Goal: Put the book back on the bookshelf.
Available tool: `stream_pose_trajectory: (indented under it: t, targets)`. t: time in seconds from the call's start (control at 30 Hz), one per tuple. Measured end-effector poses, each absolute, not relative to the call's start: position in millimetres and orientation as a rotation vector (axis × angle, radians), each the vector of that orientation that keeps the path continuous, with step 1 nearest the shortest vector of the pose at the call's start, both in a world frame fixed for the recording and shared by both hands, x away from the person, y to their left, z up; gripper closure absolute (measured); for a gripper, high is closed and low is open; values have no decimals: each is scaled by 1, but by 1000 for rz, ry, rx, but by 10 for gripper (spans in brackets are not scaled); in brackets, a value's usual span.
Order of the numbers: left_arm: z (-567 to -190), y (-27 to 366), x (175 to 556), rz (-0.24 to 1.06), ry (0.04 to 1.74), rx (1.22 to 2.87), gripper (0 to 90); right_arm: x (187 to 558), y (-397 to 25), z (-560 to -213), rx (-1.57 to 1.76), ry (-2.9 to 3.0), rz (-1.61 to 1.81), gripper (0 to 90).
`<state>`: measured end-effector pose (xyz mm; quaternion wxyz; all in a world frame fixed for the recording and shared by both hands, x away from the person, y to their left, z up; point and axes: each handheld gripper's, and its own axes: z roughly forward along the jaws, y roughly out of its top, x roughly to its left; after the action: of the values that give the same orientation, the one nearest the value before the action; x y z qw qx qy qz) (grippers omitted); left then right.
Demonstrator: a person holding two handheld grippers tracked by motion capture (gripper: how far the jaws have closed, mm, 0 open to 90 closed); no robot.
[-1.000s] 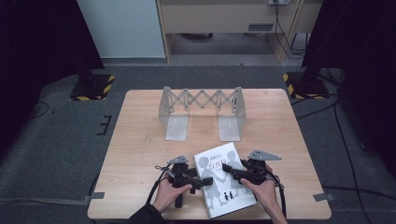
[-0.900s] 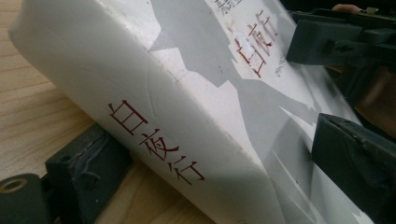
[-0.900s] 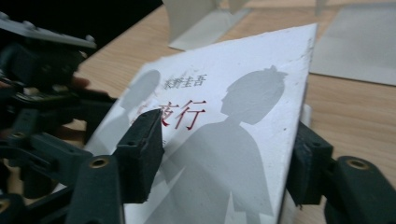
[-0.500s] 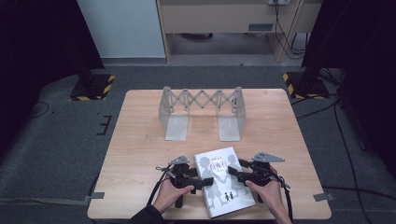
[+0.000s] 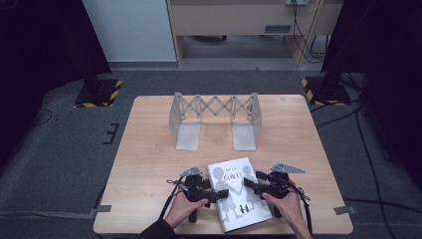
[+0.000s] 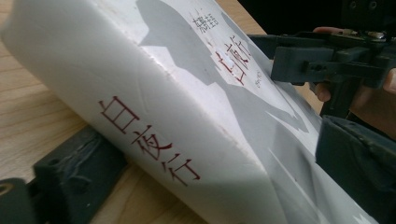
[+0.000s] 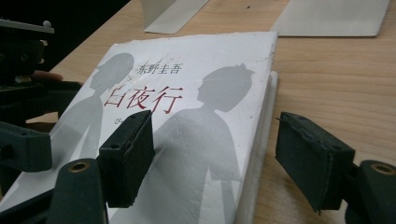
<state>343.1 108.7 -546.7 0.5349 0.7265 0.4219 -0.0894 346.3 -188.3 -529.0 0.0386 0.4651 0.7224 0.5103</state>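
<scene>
One white book (image 5: 238,191) is recorded lying flat on the tabletop (image 5: 149,149), close to the near edge and slightly toward the right near corner, its cover printed with grey silhouettes and red characters. Its spine, lettered in red, is seen in the left gripper view (image 6: 154,140); its front cover is seen in the right gripper view (image 7: 187,121).

Two claws are held by a person's hands at either side of the book. The left claw (image 5: 219,194) is set at the book's left edge; its jaws are spread, one dark pad lying on the wood beside the spine and the other over the cover, so the spine sits between them, not yet clamped. The right claw (image 5: 249,185) is set at the book's right edge; its jaws are parted, one pad resting over the cover and the other apart from the book above bare wood, with the page edge between them.

One grey folding rack (image 5: 215,118) with a scissor lattice is noted standing toward the far edge, well apart from the book.
</scene>
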Motion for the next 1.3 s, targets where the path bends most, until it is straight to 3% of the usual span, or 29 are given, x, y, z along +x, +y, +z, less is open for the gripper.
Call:
stream_pose_trajectory:
  t: [0.2, 0.37, 0.73, 0.87, 1.03, 1.3]
  targets:
    - [-547, 108, 343, -206, 1011, 1731, 0, 345, -184, -530, 1430, 2226, 1594, 273]
    - [-545, 105, 342, -169, 1012, 1760, 2, 346, -182, -533, 1499, 2220, 1597, 184]
    - [-545, 107, 346, -181, 1038, 1740, 54, 350, -178, -535, 1496, 2257, 1628, 200]
    - [-545, 109, 346, -194, 1075, 1716, 96, 351, -176, -529, 1476, 2285, 1571, 218]
    - [-542, 112, 347, -201, 1085, 1712, 134, 352, -179, -524, 1499, 2272, 1564, 310]
    - [-521, 116, 353, -83, 1041, 1691, 196, 353, -180, -511, 1428, 2163, 1653, 380]
